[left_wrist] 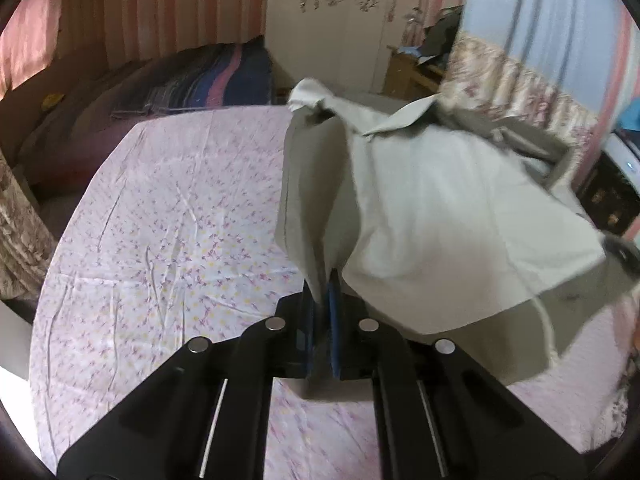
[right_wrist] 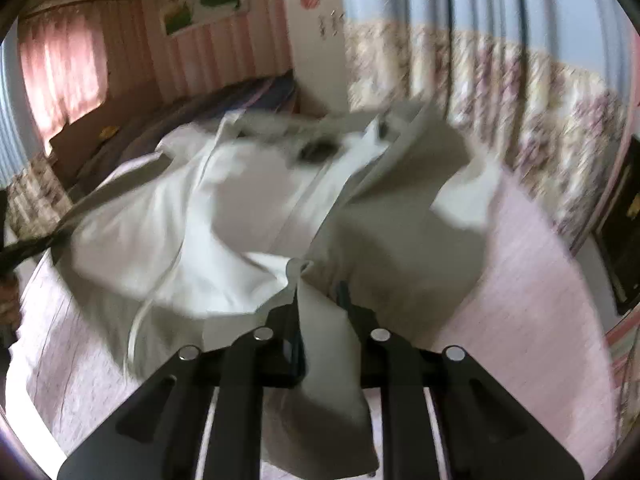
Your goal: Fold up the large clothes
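Both grippers have hold of the same pale grey-green garment (left_wrist: 420,208), and it hangs in the air between them above the bed (left_wrist: 168,216). Left gripper (left_wrist: 325,280): jaws drawn nearly together, a fold of the cloth's edge pinched between the blue pads (left_wrist: 333,320). Right gripper (right_wrist: 320,280): jaws narrow, a thick bunch of fabric caught between them and spilling down over the fingers toward the camera. Right view is smeared with motion blur, so the cloth looks to be mid-swing; detail there is poor. Garment shows a collar or flap (left_wrist: 400,120) at the far edge and a pale cord (left_wrist: 548,320) trailing from the near hem; its exact type I cannot tell. Judged progress: early. No crisp fold line shows anywhere; the cloth is billowed, twisted near the right grip, and not lying flat. Floral sheet (left_wrist: 120,280) below is bare of any folded pile in what is visible. Dark striped bedding (left_wrist: 208,80) lies at the far end, well apart from the work. Left to do, by my reading: lay the garment flat on the sheet, square it, then make the folds. Risk: the bunched right grip may leave that corner crumpled when it lands.
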A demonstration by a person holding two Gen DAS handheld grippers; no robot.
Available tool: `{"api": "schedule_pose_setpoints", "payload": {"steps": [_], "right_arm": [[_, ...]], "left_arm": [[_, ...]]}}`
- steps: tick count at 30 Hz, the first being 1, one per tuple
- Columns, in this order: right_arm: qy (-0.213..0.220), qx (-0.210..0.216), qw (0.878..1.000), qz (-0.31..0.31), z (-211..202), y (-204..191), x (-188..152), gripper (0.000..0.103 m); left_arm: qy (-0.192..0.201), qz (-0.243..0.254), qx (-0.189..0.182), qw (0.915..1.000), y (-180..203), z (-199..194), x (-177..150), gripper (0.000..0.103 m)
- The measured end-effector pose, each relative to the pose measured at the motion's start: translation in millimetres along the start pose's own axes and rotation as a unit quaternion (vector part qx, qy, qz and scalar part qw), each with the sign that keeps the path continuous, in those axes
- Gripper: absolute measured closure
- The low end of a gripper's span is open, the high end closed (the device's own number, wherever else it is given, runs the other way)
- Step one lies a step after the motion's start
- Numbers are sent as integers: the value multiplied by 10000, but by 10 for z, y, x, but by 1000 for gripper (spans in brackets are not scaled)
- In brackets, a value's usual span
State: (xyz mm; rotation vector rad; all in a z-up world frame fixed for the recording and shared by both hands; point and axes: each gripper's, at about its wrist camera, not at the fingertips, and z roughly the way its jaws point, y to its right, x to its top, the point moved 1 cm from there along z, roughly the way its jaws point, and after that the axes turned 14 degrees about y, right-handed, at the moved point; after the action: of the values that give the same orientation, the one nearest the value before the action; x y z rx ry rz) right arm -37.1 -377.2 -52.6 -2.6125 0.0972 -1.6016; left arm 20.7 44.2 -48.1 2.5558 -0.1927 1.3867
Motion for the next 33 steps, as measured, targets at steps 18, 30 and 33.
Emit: {"api": "schedule_pose_setpoints", "payload": {"steps": [18, 30, 33], "right_arm": [[-212, -176, 9996, -6, -341, 501, 57, 19], [274, 96, 9995, -103, 52, 335, 745, 15], [249, 172, 9994, -141, 307, 263, 853, 15]], "left_arm": [[-407, 34, 233, 9989, 121, -406, -184, 36], [194, -180, 174, 9995, 151, 363, 551, 5], [233, -166, 285, 9992, 93, 723, 786, 4]]}}
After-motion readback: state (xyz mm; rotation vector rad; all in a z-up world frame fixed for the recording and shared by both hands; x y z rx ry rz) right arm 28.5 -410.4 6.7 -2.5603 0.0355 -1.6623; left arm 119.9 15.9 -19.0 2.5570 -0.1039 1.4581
